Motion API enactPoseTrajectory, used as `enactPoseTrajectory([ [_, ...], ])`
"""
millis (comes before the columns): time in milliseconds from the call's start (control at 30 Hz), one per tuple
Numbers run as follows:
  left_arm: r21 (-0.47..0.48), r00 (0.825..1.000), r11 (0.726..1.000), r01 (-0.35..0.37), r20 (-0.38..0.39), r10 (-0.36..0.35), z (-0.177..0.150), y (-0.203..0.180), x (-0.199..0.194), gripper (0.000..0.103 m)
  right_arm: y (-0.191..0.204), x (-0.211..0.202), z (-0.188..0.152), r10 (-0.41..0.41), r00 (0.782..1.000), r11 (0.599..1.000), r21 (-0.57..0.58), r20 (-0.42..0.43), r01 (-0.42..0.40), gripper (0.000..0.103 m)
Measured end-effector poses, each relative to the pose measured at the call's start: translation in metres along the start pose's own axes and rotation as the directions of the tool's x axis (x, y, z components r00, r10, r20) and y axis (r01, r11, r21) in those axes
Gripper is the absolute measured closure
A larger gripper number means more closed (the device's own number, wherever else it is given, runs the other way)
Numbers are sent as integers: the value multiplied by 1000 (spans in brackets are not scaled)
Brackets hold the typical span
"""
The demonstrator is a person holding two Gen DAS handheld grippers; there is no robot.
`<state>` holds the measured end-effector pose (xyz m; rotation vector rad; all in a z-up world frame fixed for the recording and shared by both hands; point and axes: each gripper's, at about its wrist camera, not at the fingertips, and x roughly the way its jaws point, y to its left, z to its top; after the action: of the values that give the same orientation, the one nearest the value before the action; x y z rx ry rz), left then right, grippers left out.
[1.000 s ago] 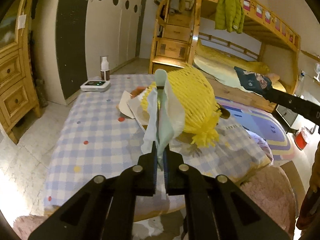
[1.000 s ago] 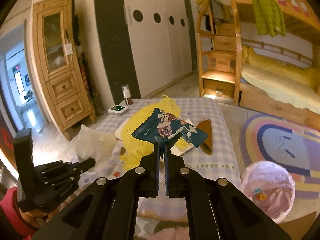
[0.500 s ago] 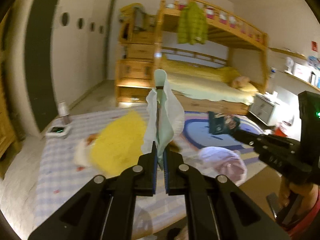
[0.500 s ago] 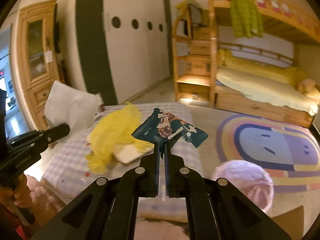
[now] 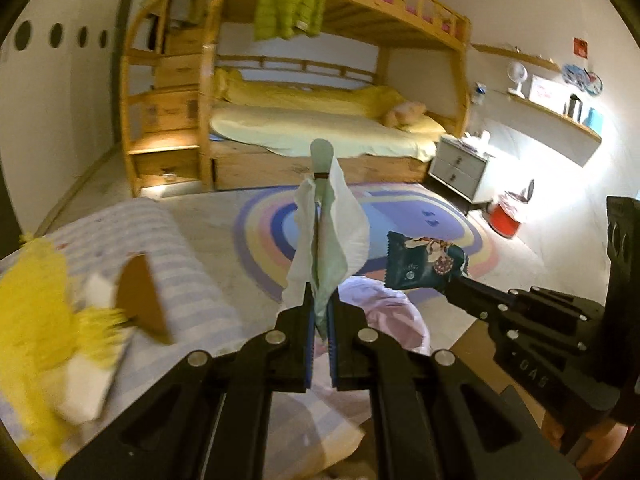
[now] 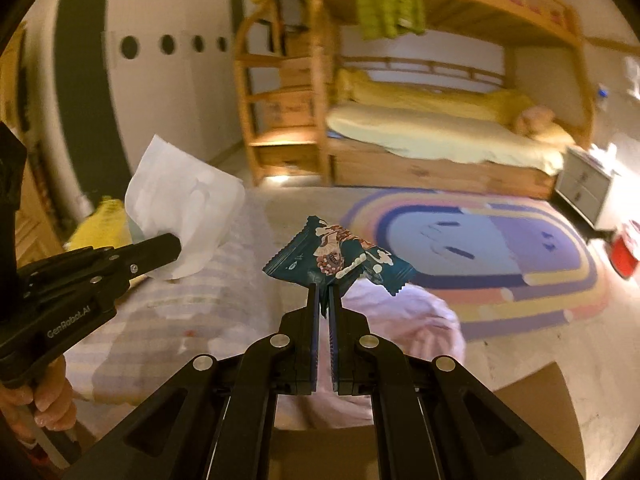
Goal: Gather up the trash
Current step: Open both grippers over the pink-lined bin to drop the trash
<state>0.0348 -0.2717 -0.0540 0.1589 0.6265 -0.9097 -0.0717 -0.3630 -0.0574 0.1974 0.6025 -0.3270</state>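
now both grippers carry trash. left gripper point(image 5: 320, 312) has its jaws pressed together on a white tissue point(image 5: 344, 228) wrapped round a pale green piece, which stands up past the fingertips. right gripper point(image 6: 324, 300) is pinching a dark teal snack wrapper point(image 6: 340, 256) by its lower edge, the wrapper fanning out above the tips. just beyond and below both sets of tips sits a pink-lined bin point(image 6: 404, 312). off to the left gripper's left, a checked tablecloth point(image 5: 180, 264) bears yellow netting point(image 5: 36, 300).
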Motion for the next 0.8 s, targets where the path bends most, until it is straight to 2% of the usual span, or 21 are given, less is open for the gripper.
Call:
enactPoseTrajectory([
  [267, 22, 996, 998, 55, -69, -53, 12, -20, 61, 98, -47, 44, -11, -65, 996, 995, 69, -58, 69, 98],
  [300, 24, 995, 998, 55, -80, -53, 14, -22, 69, 94, -52, 50, -13, -68, 995, 994, 77, -67, 73, 97],
  [367, 15, 994, 998, 56, -90, -54, 15, -21, 77, 78, -59, 62, -16, -70, 994, 993, 87, -81, 77, 94],
  [400, 6, 995, 999, 47, -94, -46, 16, -20, 81, 64, -62, 69, -17, -74, 993, 993, 88, -96, 82, 93],
  [433, -2, 995, 999, 39, -92, -39, 16, -18, 81, 59, -67, 78, -20, -77, 990, 992, 95, -115, 88, 91],
  [533, -17, 995, 999, 33, -94, -34, 14, -14, 80, 59, -75, 88, -28, -77, 985, 988, 124, -152, 96, 88],
  [667, -40, 997, 999, 11, -73, -14, 15, -4, 67, 59, -75, 82, -33, -73, 984, 984, 147, -164, 98, 86],
  [800, -61, 999, 998, -12, -44, 10, 16, 4, 44, 59, -71, 59, -26, -48, 990, 983, 169, -132, 70, 86],
])
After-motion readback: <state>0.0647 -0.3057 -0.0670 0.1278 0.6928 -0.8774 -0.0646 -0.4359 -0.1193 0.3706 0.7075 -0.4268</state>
